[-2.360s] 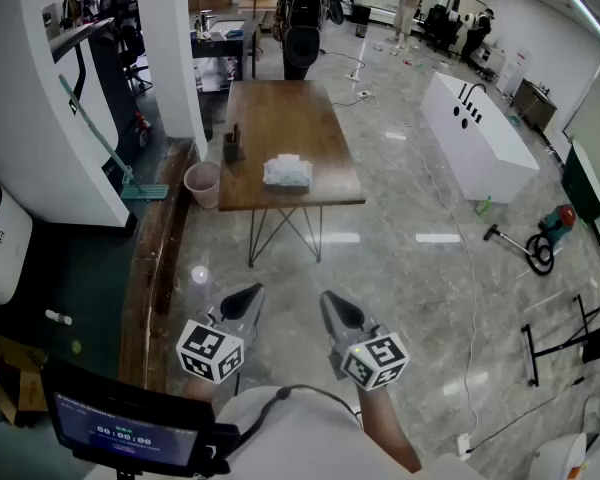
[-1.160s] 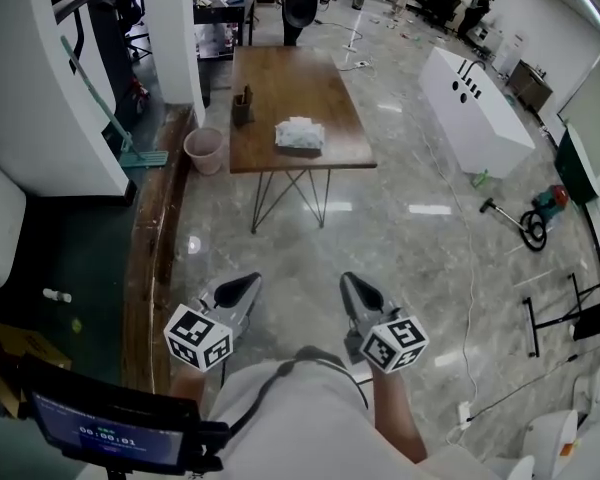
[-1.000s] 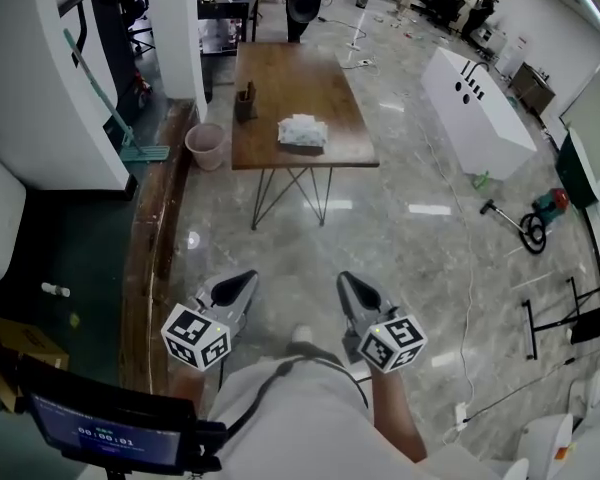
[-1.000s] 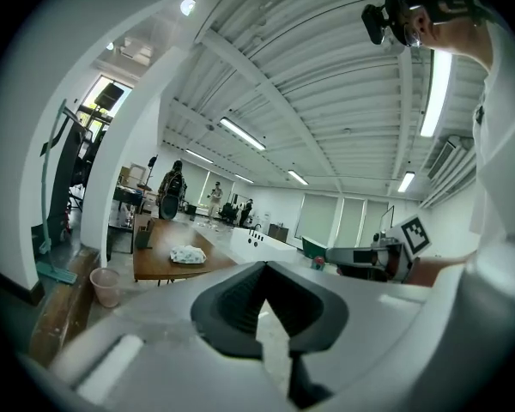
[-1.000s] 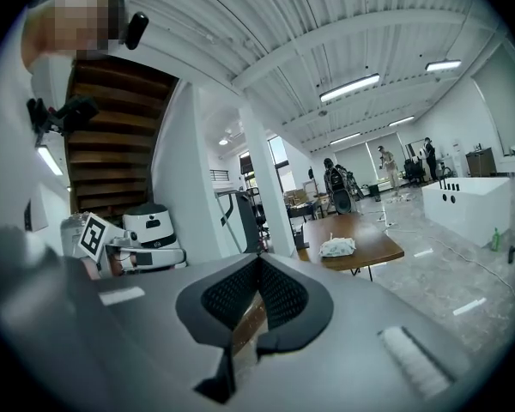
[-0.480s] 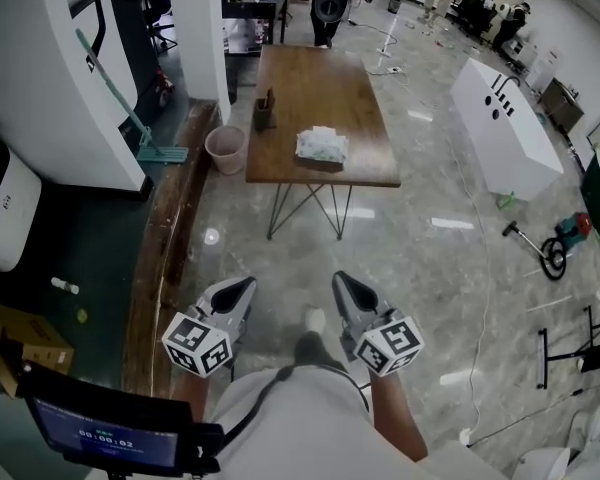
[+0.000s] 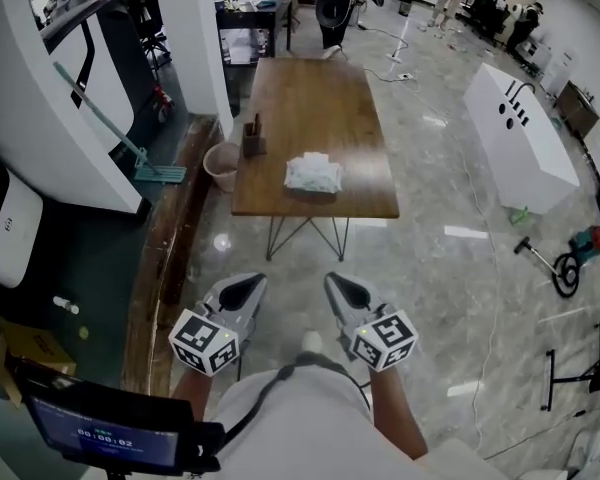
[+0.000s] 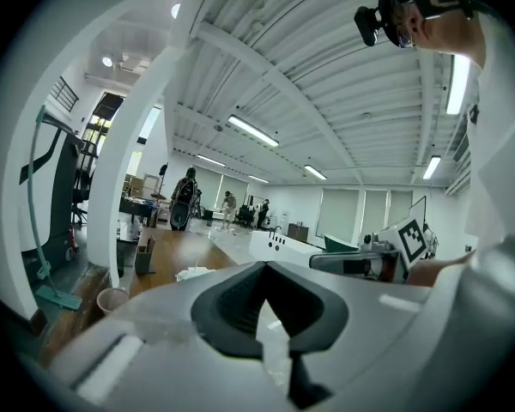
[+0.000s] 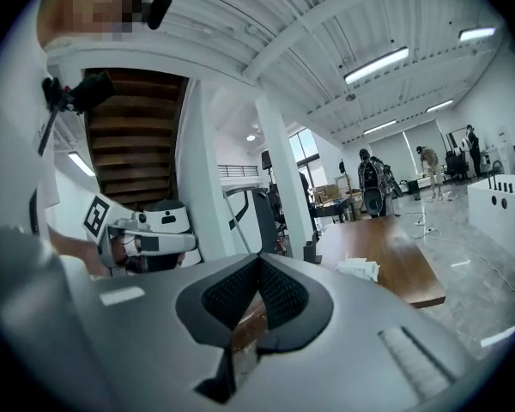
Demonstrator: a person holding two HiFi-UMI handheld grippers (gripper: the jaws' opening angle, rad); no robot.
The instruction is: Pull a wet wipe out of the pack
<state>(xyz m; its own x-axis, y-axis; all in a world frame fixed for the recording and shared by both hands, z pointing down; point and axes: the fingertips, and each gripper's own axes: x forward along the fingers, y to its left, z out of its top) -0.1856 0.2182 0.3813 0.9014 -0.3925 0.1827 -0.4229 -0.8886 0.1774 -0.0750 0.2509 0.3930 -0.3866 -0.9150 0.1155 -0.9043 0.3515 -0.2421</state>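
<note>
The wet wipe pack (image 7: pixel 313 172), white and crumpled on top, lies near the front end of a long wooden table (image 7: pixel 310 98) some way ahead of me. Both grippers are held close to my body over the floor, well short of the table. My left gripper (image 7: pixel 250 286) is shut with nothing in it, and my right gripper (image 7: pixel 338 286) looks shut and empty too. The left gripper view shows the pack (image 8: pixel 193 274) small beyond the left gripper (image 8: pixel 262 269). In the right gripper view the pack (image 9: pixel 359 269) lies on the table to the right of the right gripper (image 9: pixel 257 263).
A dark holder (image 7: pixel 252 140) stands on the table's left edge, a pink bin (image 7: pixel 221 166) on the floor beside it. A white pillar (image 7: pixel 195 38) and a mop (image 7: pixel 110 118) are at left, a white counter (image 7: pixel 520 138) and a vacuum (image 7: pixel 570 258) at right. People stand at the back.
The table and the pack have drawn nearer as I walk toward them. Both grippers stay shut and side by side in front of me.
</note>
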